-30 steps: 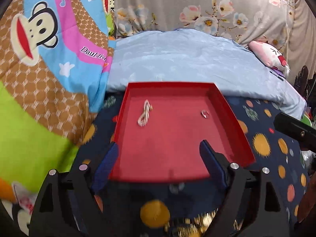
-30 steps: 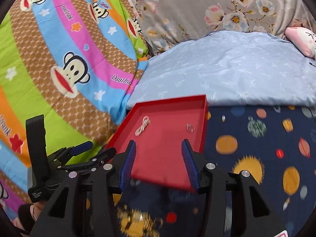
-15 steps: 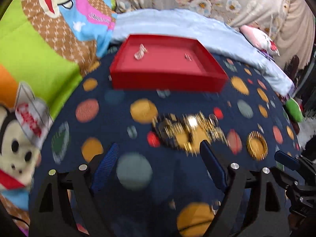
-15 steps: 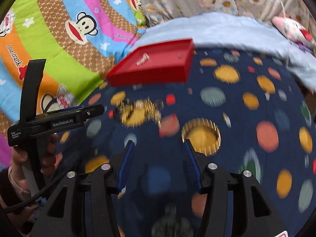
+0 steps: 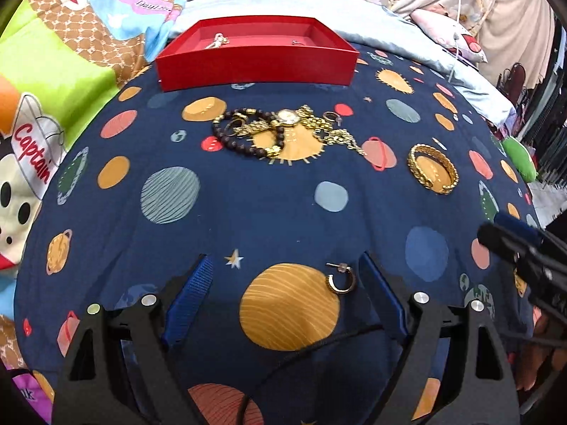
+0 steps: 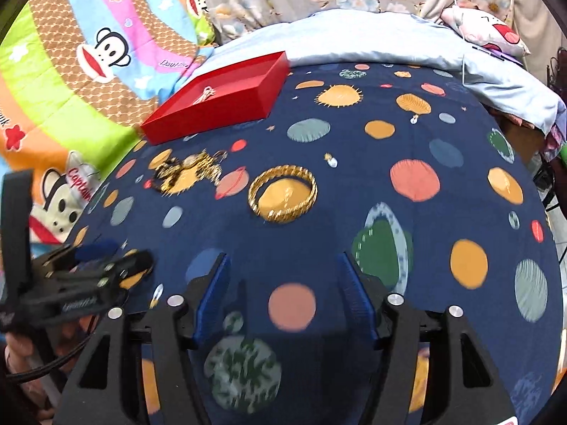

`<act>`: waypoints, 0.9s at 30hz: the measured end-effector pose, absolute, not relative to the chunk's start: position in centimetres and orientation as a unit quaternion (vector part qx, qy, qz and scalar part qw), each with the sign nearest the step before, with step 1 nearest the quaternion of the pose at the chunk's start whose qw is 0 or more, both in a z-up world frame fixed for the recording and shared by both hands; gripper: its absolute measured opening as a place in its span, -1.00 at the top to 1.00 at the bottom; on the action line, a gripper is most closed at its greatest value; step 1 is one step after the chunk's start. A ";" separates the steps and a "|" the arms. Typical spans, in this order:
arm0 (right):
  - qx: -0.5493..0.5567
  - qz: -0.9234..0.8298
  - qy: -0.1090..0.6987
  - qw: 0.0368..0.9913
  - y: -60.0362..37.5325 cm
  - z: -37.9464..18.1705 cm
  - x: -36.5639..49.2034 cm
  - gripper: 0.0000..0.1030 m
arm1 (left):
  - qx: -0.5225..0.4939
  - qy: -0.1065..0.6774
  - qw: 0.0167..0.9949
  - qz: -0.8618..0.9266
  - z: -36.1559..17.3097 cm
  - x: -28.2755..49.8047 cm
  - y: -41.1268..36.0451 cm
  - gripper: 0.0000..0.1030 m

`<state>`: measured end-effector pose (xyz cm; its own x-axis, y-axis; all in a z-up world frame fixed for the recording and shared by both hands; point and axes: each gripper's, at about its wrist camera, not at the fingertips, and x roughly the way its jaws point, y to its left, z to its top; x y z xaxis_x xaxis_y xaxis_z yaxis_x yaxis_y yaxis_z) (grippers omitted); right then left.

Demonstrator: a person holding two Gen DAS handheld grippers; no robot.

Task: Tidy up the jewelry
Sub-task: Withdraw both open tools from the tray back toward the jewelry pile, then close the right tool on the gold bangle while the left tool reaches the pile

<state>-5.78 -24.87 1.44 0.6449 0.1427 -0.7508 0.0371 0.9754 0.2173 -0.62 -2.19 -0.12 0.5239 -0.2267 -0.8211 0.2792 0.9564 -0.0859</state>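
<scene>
A red tray (image 5: pixel 255 60) lies at the far side of the navy planet-print sheet, with a small chain (image 5: pixel 217 41) inside; it also shows in the right wrist view (image 6: pixel 219 101). A pile of dark beads, a gold watch and chains (image 5: pixel 283 129) lies in the middle. A gold bangle (image 5: pixel 432 169) lies to the right, seen also in the right wrist view (image 6: pixel 282 193). A gold hoop earring (image 5: pixel 340 279) lies between the open fingers of my left gripper (image 5: pixel 287 283). My right gripper (image 6: pixel 283 290) is open and empty, short of the bangle.
A colourful monkey-print quilt (image 5: pixel 71 53) lies to the left. A pale blue blanket (image 5: pixel 372 24) and a pink pillow (image 6: pixel 489 32) lie behind the tray. A small earring (image 6: pixel 331 160) lies on the sheet right of the bangle. The sheet drops off at the right edge.
Both grippers have pulled back from the red tray toward the near side of the sheet. The jewelry pile, bangle and hoop earring have come into view. Both stay open.
</scene>
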 end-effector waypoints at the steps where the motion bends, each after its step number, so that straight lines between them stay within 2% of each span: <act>1: 0.106 0.027 0.419 0.901 -24.8 1.4 -5.1 -0.27 | 0.028 0.464 0.874 -0.140 -0.1 -0.6 -2.0 -0.59; 8: 0.092 0.008 0.427 0.900 -24.2 0.5 -1.0 -0.29 | 0.046 0.460 0.880 -0.106 -0.4 -0.2 -0.9 -0.59; 15: 0.071 0.001 0.434 0.898 -23.3 0.1 0.8 -0.31 | 0.013 0.464 0.881 -0.092 -0.1 1.1 0.6 -0.59; 18: 0.058 -0.004 0.437 0.897 -22.9 0.0 1.2 -0.26 | 0.001 0.463 0.882 -0.088 0.1 1.7 1.1 -0.59; 21: 0.043 -0.011 0.439 0.897 -22.5 0.0 1.3 -0.11 | -0.002 0.459 0.884 -0.086 0.5 2.1 1.2 -0.59; 27: 0.046 -0.010 0.438 0.898 -22.6 0.0 1.2 -0.09 | -0.008 0.451 0.888 -0.089 1.1 3.0 0.9 -0.59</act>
<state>1.23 -22.58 0.00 0.6160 0.0211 -0.7875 0.0587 0.9956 0.0727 2.97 0.91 1.15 0.5765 -0.1660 -0.8001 0.1511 0.9839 -0.0953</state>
